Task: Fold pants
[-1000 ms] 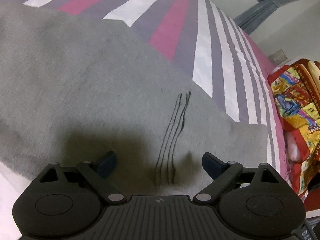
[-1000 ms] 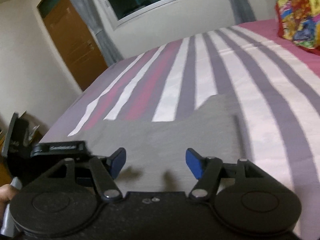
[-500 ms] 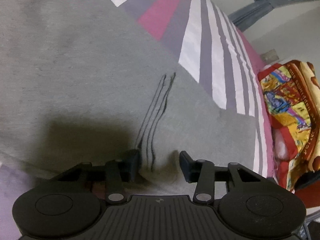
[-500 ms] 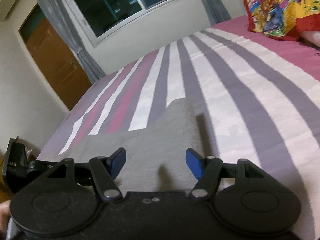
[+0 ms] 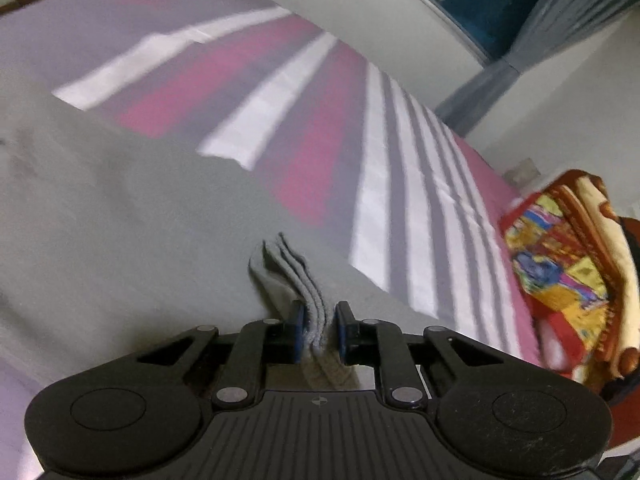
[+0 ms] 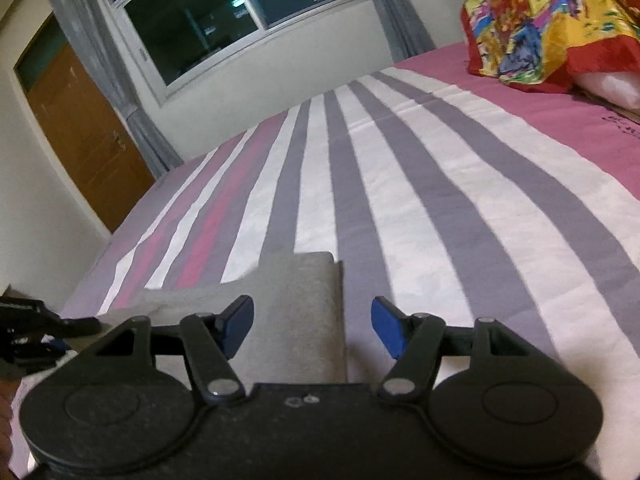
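Currently the left gripper [image 5: 318, 334], black with blue pads, has its fingers drawn close together on a raised ridge of the grey knit fabric pants [image 5: 120, 232]. Several stacked layers of cloth edge stand up between the pads and run forward from them as a narrow pleat. Rest of the garment spreads flat to the left and ahead, lying on the bed sheet striped in pink, white and grey-purple [image 5: 312, 128]. Left wrist view is motion-blurred.

Right gripper [image 6: 312, 326]: fingers spread wide, nothing between them. It sits low over a squared corner of the same grey pants [image 6: 296, 304]; the left pad is over the cloth, the right pad over bare sheet just beside the cloth's edge. Contact with the fabric cannot be told.

Striped sheet [image 6: 420, 184] runs away toward a wall with a dark window [image 6: 224, 12] and grey curtains. Brown wooden door [image 6: 80, 136] at left. A bright red, yellow and blue patterned blanket [image 6: 532, 24] is bundled at the far right of the bed, also seen from the left wrist [image 5: 560, 272].
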`<state>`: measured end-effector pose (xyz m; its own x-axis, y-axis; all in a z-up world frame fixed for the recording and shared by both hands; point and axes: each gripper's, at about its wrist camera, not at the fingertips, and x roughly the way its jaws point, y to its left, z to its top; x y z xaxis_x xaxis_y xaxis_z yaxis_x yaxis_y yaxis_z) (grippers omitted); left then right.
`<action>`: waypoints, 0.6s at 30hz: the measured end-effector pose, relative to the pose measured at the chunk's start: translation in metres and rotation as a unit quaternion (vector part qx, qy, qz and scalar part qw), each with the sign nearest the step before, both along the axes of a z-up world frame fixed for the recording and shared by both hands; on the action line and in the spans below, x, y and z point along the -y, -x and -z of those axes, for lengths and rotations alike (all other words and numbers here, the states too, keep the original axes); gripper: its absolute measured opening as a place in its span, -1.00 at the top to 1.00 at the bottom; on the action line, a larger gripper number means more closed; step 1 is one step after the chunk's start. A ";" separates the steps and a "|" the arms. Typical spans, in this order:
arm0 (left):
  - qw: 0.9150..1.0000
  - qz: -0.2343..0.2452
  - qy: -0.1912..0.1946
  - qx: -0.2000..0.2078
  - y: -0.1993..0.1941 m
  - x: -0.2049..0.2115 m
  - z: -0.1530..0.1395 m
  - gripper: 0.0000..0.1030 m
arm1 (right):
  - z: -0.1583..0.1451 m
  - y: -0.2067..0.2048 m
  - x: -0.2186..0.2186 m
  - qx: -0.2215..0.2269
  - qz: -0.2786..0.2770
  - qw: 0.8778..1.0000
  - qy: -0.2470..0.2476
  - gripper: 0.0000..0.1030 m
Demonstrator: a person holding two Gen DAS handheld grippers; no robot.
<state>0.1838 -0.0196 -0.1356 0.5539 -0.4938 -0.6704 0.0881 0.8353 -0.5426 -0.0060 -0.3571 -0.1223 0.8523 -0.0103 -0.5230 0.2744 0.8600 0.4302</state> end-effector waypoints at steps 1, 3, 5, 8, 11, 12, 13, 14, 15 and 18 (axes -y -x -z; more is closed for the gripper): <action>1.000 -0.003 -0.006 -0.002 -0.002 -0.007 0.002 0.68 | 0.000 -0.004 -0.005 -0.004 -0.008 1.000 0.002 -0.16; 0.999 -0.002 -0.035 -0.001 0.000 -0.016 0.012 0.68 | 0.001 -0.013 -0.016 -0.016 -0.023 0.999 0.016 -0.06; 0.998 0.005 -0.061 -0.013 0.003 -0.020 0.031 0.68 | 0.003 -0.022 -0.030 -0.028 -0.040 0.998 0.035 0.01; 0.996 0.003 -0.085 -0.033 0.004 -0.014 0.064 0.67 | 0.012 -0.038 -0.053 -0.056 -0.072 0.994 0.066 0.10; 0.995 -0.001 -0.091 -0.032 0.001 -0.013 0.061 0.67 | 0.035 -0.053 -0.069 -0.117 -0.104 0.983 0.097 0.08; 0.995 0.001 -0.089 -0.033 -0.001 -0.014 0.057 0.67 | 0.039 -0.054 -0.073 -0.125 -0.113 0.979 0.113 0.08; 0.996 0.002 -0.085 -0.031 -0.002 -0.016 0.054 0.67 | 0.038 -0.053 -0.076 -0.123 -0.115 0.977 0.127 0.08; 0.997 0.000 -0.075 -0.026 -0.003 -0.018 0.048 0.67 | 0.034 -0.052 -0.076 -0.119 -0.116 0.978 0.127 0.06; 0.997 0.000 -0.068 -0.023 -0.002 -0.022 0.045 0.67 | 0.030 -0.051 -0.075 -0.110 -0.116 0.980 0.118 0.06; 0.998 0.003 -0.053 -0.038 -0.010 -0.027 0.043 0.67 | 0.026 -0.051 -0.072 -0.101 -0.109 0.983 0.107 0.05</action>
